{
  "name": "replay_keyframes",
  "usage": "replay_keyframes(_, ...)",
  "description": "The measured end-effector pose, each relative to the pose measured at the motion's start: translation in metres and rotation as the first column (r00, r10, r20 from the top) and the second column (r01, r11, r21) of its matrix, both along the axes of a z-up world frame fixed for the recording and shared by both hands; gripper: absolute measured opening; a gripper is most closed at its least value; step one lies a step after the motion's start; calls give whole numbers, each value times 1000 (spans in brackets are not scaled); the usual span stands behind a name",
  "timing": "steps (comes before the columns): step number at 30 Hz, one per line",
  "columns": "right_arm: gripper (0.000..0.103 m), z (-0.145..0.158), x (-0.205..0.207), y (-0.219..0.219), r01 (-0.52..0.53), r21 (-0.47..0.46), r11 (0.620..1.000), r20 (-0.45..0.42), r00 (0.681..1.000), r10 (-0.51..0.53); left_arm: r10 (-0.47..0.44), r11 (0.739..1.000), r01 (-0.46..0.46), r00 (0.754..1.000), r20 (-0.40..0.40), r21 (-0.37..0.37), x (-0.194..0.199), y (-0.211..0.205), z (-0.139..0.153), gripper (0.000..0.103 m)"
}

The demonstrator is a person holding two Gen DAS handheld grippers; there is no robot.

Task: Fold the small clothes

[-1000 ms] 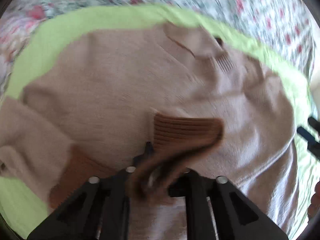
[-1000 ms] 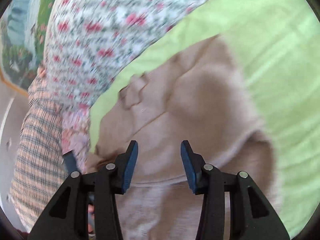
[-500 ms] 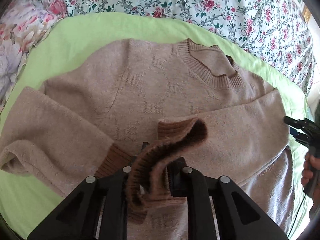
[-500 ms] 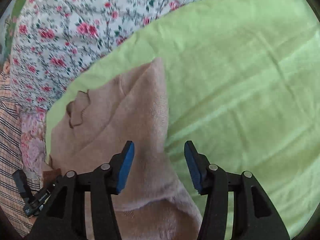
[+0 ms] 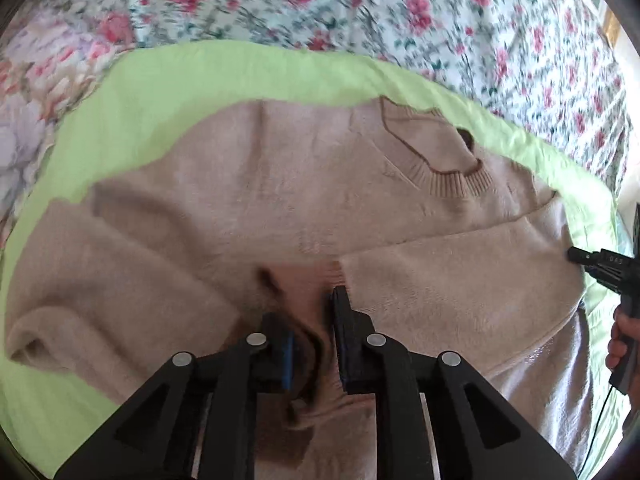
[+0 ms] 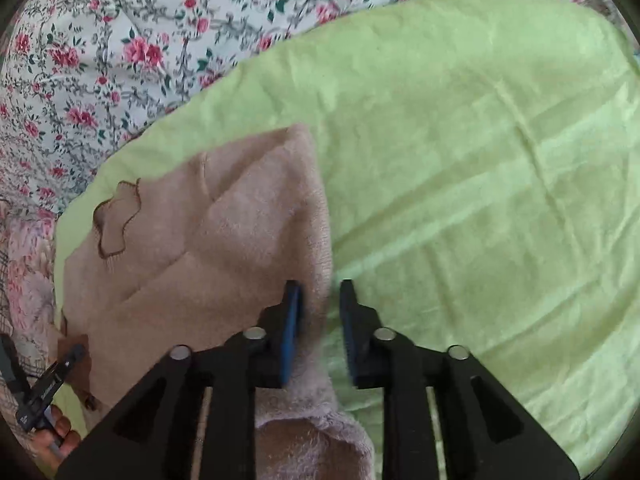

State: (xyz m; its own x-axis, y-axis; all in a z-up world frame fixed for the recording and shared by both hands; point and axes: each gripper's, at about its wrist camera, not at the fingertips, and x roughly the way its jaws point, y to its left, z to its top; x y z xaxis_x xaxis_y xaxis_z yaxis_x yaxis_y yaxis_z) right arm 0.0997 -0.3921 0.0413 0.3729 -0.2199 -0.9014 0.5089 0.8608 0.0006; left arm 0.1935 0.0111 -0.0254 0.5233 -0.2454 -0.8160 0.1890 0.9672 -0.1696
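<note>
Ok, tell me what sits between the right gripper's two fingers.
In the right wrist view, the sweater's side edge runs between the right gripper's fingers, with green sheet beneath. The jaws stand apart.
</note>
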Motion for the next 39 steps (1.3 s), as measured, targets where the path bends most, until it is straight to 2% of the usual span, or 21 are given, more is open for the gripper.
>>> replay_keyframes(2, 35, 14, -8, 8, -7, 31, 999, 45, 999, 6, 23, 1000, -23, 1000, 10, -16, -9, 16, 9, 29)
replay_keyframes(5, 35, 21, -20, 36, -71, 80, 994, 69, 995, 65, 74, 997, -74, 997, 16, -31, -29, 43, 19, 44)
replay_keyframes(8, 36, 10, -27, 77, -154, 149, 977, 57, 988, 147, 97, 994, -97, 995, 3, -49, -56, 69, 23, 44)
replay_keyframes(10, 37, -5, -34, 101, -196, 194, 961, 25, 980, 195, 64, 998, -64, 998, 5, -28, -71, 72, 24, 45)
replay_keyframes(15, 37, -38, -40, 142, -238, 277, 931, -35, 966, 257, -85, 990, 79, 995, 49, 119, -81, 39, 21, 68)
replay_keyframes(16, 37, -40, -43, 147, -239, 283, 929, -38, 965, 260, -125, 982, 116, 991, 54, 149, -81, 29, 20, 83)
replay_keyframes(17, 37, -41, -43, 150, -238, 289, 927, -40, 965, 261, -158, 970, 144, 985, 62, 196, -80, 19, 16, 90)
replay_keyframes(19, 37, -41, -42, 157, -243, 300, 922, -42, 963, 268, -199, 945, 173, 978, 66, 277, -78, 6, 6, 90)
replay_keyframes(21, 37, -40, -40, 162, -251, 295, 922, -43, 960, 276, -227, 915, 203, 973, 31, 349, -73, -3, -12, 90)
replay_keyframes(22, 37, -39, -40, 163, -255, 291, 922, -44, 959, 279, -234, 906, 211, 972, 20, 367, -71, -4, -19, 88)
replay_keyframes(24, 37, -38, -41, 165, -253, 283, 925, -47, 960, 277, -223, 893, 204, 975, 1, 402, -67, -1, -31, 59)
replay_keyframes(26, 37, -37, -43, 166, -250, 277, 928, -43, 961, 272, -176, 941, 171, 984, -10, 291, -60, 19, -27, 24)
replay_keyframes(27, 37, -36, -43, 166, -250, 275, 928, -41, 962, 271, -149, 954, 144, 989, -2, 263, -58, 26, -22, 14)
replay_keyframes(29, 37, -36, -43, 166, -253, 269, 929, -41, 961, 274, -79, 987, 75, 997, 22, 142, -57, 51, -7, 12)
replay_keyframes(31, 37, -36, -43, 167, -259, 268, 928, -40, 959, 279, -26, 997, 22, 998, 54, 70, -62, 68, 7, 12)
replay_keyframes(35, 37, -35, -41, 169, -268, 274, 924, -31, 958, 287, 44, 998, -39, 994, 102, -52, -73, 88, 42, 11)
replay_keyframes(39, 37, -28, -41, 166, -274, 280, 920, 0, 959, 285, 49, 990, -28, 987, 156, -137, -76, 79, 80, 11)
